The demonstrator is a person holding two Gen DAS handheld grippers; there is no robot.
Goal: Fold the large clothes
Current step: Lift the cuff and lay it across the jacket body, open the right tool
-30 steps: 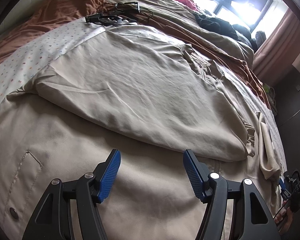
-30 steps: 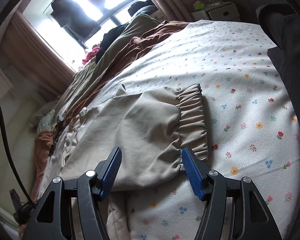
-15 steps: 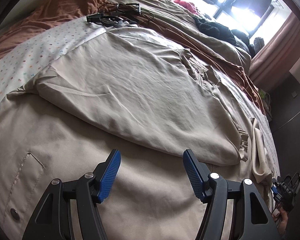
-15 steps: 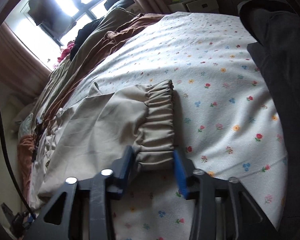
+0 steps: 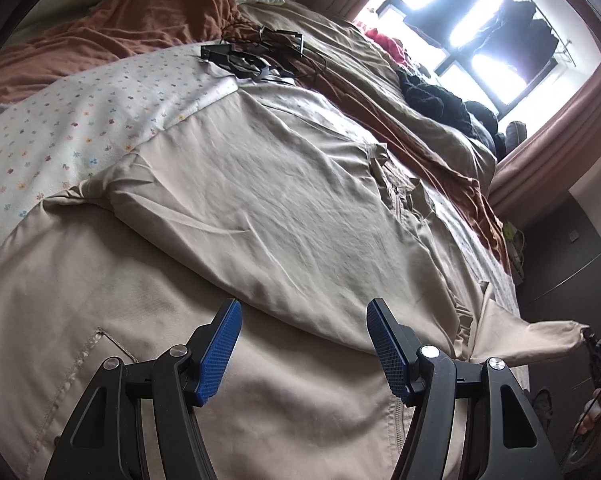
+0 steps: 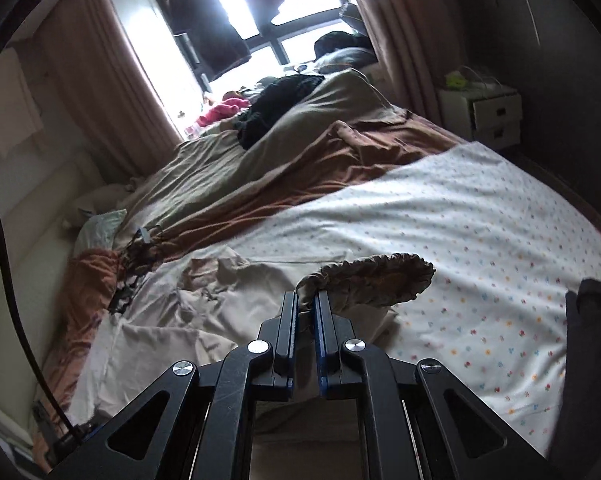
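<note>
Left wrist cam sits low and close over the beige jacket (image 5: 260, 208), looking across the bed toward the window (image 5: 480, 40). Right wrist cam is higher up, looking along the floral sheet (image 6: 460, 232) at that same window (image 6: 236, 32). Both catch the jacket (image 6: 204, 304) and brown blanket (image 5: 140, 28).
</note>
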